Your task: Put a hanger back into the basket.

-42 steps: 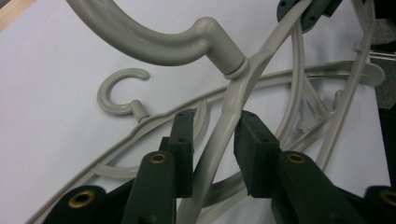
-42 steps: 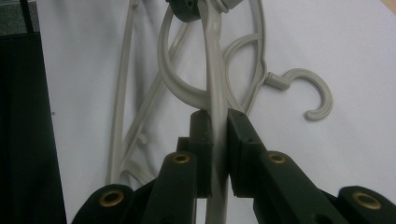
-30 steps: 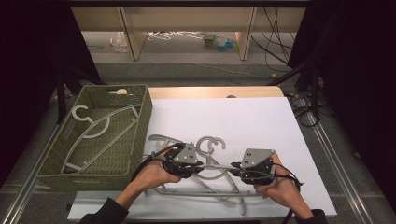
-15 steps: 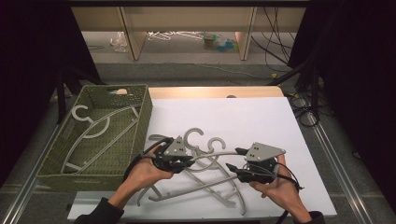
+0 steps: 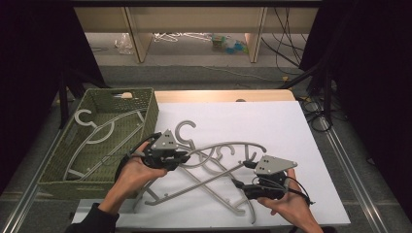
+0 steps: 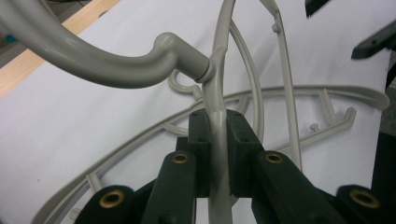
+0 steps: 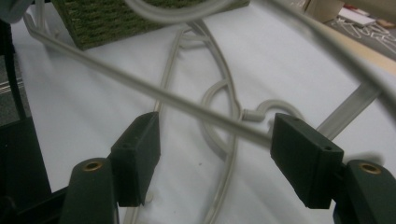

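**Hanger lifted from the pile**

Hanger (image 6: 219,93) of smooth grey plastic is clamped just below its hook in the left gripper (image 5: 182,156), above the white sheet (image 5: 272,121). The right gripper (image 7: 215,158) has just been opening; a thin bar crosses its gap untouched. Lift slowly so tangled hangers (image 5: 214,182) fall free, then move it to the woven green basket (image 5: 148,116).

Counter (image 5: 311,145) with white top fills frame center, wood edge (image 5: 223,95) at its far side. Grey floor (image 5: 204,73) beyond. Wooden shelf unit (image 5: 136,34) top center, clutter beneath. Cables (image 5: 291,43) upper right. Dark curtains both sides.
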